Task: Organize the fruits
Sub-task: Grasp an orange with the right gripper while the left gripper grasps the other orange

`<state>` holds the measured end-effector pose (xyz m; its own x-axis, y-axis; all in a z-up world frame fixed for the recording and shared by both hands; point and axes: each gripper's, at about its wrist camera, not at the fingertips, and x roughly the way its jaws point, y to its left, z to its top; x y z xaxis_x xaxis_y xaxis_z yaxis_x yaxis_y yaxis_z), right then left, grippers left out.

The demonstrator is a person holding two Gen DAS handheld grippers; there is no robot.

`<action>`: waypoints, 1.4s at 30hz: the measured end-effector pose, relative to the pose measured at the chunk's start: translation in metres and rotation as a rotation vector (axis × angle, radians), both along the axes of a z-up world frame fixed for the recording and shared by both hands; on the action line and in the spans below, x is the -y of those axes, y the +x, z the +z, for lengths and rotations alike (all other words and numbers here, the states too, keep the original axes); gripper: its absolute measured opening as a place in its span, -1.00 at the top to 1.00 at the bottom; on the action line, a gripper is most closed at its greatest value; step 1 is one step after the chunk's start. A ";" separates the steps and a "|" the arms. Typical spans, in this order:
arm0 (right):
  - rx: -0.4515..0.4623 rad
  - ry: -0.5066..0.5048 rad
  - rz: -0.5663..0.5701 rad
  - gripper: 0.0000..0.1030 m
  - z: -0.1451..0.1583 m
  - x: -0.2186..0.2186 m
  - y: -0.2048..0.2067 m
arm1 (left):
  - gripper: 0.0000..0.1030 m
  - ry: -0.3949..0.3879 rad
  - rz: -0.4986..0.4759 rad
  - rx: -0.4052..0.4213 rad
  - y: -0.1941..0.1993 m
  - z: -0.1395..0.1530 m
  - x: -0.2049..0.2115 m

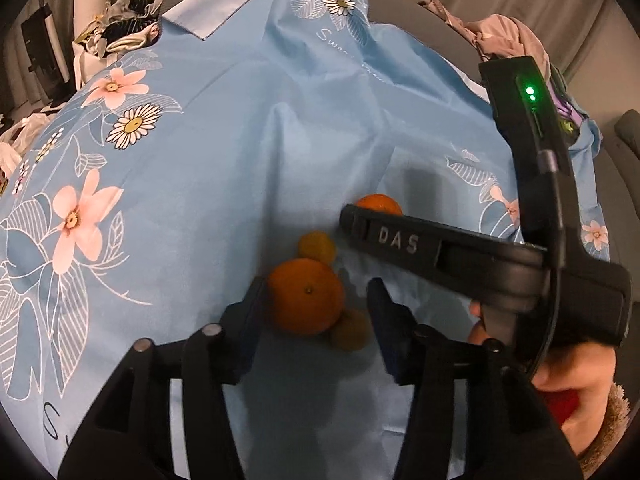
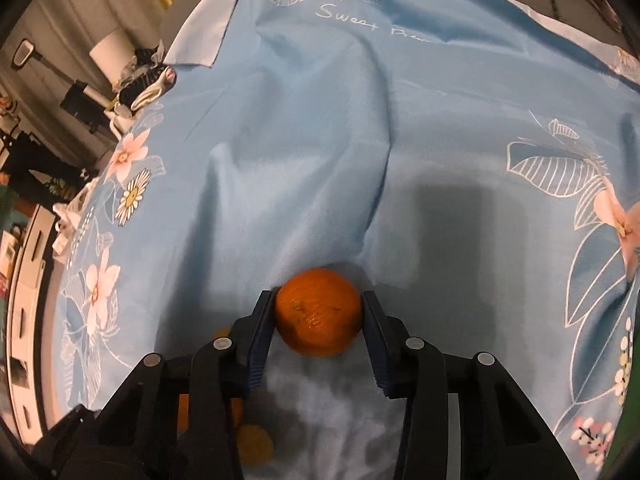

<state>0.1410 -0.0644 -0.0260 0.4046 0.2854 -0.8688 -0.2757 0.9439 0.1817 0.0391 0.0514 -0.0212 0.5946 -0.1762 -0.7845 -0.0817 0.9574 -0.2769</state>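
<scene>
In the left wrist view a large orange [image 1: 306,298] lies on the blue cloth between the fingers of my left gripper [image 1: 316,304]. It rests against the left finger with a gap to the right one, so this gripper is open. One small yellow fruit [image 1: 352,332] touches that orange at its lower right, and another [image 1: 316,246] lies just beyond it. In the right wrist view my right gripper [image 2: 318,310] is shut on a second orange [image 2: 318,312], with both pads against its sides. In the left wrist view that orange [image 1: 378,204] is partly hidden by a right gripper finger [image 1: 400,240].
A wrinkled blue floral cloth [image 1: 240,140] covers the whole surface. Piled clothes [image 1: 508,36] lie at the far right edge and clutter [image 1: 120,28] at the far left. A person's hand [image 1: 568,380] holds the right gripper's handle. Small fruits [image 2: 254,446] show under the right gripper's left finger.
</scene>
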 end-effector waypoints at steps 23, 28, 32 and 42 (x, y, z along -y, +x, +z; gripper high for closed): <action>0.072 -0.016 -0.069 0.16 0.008 0.090 -0.102 | 0.86 0.023 0.032 0.071 -0.013 0.007 0.003; 0.066 -0.029 -0.054 0.16 0.003 0.089 -0.102 | 0.71 0.004 0.031 0.086 -0.014 0.006 0.005; 0.068 -0.044 -0.050 0.16 0.002 0.093 -0.102 | 0.18 -0.018 0.020 0.084 -0.014 0.006 0.008; 0.057 -0.041 -0.041 0.16 0.000 0.093 -0.101 | 0.04 0.094 0.037 0.098 -0.010 0.003 0.020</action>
<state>0.0405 -0.1574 -0.0263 0.4642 0.2327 -0.8546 -0.2458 0.9608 0.1281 0.0287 0.0319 -0.0186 0.6741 -0.0813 -0.7341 -0.0939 0.9764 -0.1944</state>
